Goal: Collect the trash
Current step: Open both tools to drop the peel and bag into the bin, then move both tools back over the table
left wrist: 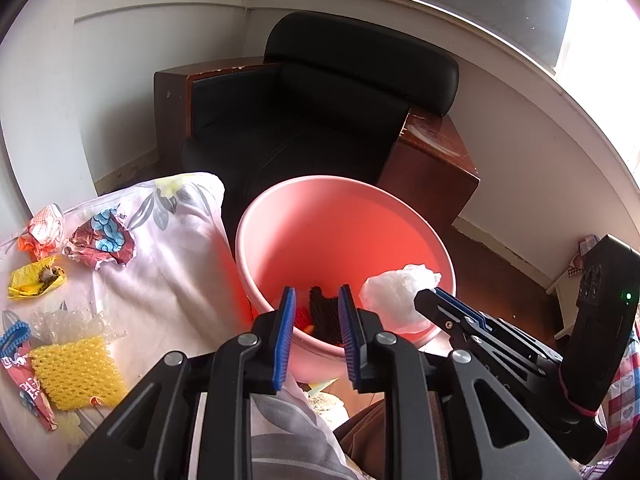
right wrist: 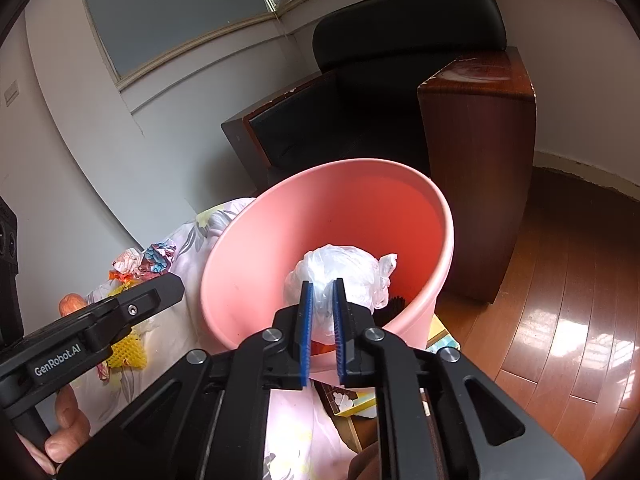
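Trash, a crumpled white plastic bag (right wrist: 340, 276), sits clamped between the pads of your right gripper (right wrist: 322, 312) over the mouth of the pink bucket (right wrist: 248, 248), while your left gripper (left wrist: 316, 320) hovers at the bucket's near rim, jaws apart and holding nothing.

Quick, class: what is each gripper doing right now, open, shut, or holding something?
Left gripper: open, holding nothing, at the near rim of the pink bin.
Right gripper: shut on the white plastic bag, over the bin.
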`<state>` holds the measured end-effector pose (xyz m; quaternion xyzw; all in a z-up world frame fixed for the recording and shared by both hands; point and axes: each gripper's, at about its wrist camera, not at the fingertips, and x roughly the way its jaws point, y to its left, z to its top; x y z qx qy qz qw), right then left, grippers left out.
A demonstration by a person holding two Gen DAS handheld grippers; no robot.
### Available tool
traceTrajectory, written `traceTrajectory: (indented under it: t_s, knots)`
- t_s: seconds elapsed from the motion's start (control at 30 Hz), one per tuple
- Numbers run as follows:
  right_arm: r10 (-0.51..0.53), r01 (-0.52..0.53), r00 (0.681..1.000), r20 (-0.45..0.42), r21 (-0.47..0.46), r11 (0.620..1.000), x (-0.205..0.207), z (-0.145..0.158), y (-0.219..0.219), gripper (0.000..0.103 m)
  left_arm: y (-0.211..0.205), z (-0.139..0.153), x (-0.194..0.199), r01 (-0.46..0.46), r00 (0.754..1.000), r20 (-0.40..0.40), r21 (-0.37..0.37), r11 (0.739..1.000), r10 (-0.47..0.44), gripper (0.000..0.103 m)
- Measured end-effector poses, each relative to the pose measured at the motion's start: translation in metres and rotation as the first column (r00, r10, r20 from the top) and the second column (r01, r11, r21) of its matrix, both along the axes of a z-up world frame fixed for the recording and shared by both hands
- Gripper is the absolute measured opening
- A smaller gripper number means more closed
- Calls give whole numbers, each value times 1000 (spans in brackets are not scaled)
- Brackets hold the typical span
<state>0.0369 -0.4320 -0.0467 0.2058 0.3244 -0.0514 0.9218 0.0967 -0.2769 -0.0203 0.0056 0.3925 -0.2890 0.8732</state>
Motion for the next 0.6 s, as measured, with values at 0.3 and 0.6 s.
traceTrajectory:
  t_s: [0.3,0.6]
  knots:
    - [4,-4,1000,28,-4,1000,-8,7,3,29,12,11,-18,16,999,45,0,1000,-16,39]
    - [54,-54,998,37,-16,998,-17,15,23,29,40,17,-33,-19,998,58,-4,1000,20,42]
